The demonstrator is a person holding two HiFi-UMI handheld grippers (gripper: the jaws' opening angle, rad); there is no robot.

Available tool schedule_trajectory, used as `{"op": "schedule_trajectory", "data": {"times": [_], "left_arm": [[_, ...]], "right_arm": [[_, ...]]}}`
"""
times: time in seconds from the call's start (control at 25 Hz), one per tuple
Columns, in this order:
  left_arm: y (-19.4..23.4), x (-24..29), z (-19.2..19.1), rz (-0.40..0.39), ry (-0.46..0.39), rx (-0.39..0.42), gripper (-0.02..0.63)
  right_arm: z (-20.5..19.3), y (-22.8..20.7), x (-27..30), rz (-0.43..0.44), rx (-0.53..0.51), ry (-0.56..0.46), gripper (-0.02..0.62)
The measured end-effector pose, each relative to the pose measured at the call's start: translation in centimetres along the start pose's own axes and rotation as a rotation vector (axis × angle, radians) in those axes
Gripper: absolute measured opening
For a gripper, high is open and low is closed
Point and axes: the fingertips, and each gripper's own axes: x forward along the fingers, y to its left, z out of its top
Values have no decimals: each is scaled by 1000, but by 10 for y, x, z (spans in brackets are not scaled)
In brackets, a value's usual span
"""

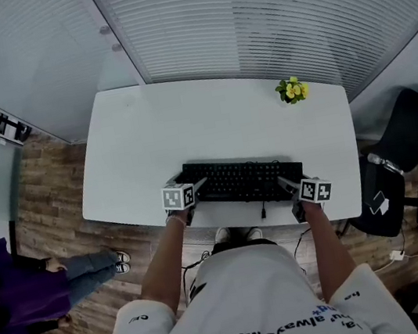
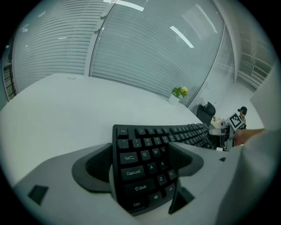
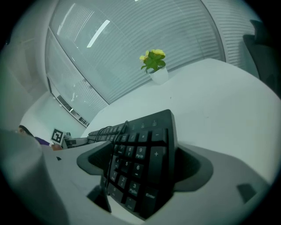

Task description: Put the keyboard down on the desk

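A black keyboard (image 1: 243, 182) lies flat on the white desk (image 1: 185, 118), close to its front edge. My left gripper (image 1: 197, 190) is at the keyboard's left end and my right gripper (image 1: 287, 185) at its right end. In the left gripper view the jaws stand wide, with the Tab-to-Ctrl end of the keyboard (image 2: 184, 132) between them; the left gripper (image 2: 141, 151) does not visibly squeeze it. In the right gripper view the number-pad end of the keyboard (image 3: 109, 132) sits between the wide jaws of the right gripper (image 3: 142, 154), and a thin cable crosses the keys.
A small pot of yellow flowers (image 1: 292, 90) stands at the desk's back right corner. A black office chair (image 1: 413, 128) is right of the desk. A person in purple (image 1: 22, 284) stands at the left. The keyboard's cable (image 1: 263, 210) hangs over the front edge. Window blinds run behind the desk.
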Motion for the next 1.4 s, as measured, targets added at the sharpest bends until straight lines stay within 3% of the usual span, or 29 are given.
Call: {"op": "schedule_trajectory", "data": {"times": [0.4, 0.72, 0.92, 1.16, 1.32, 1.4], "left_arm": [[3, 0, 0, 59, 1, 33, 403], [8, -5, -2, 101, -9, 61, 403], [8, -12, 0, 124, -41, 55, 403], [10, -37, 14, 153, -121, 64, 402], [-5, -61, 31, 134, -196, 79, 397], [-19, -75, 46, 112, -246, 96, 336]], "right_arm": [[-1, -2, 2, -87, -47, 0, 472], [-5, -3, 5, -196, -178, 37, 483], [-4, -2, 0, -208, -196, 20, 472], [9, 4, -20, -198, -209, -72, 387], [19, 19, -34, -189, -308, -127, 306], [32, 38, -48, -183, -364, -168, 266]]}}
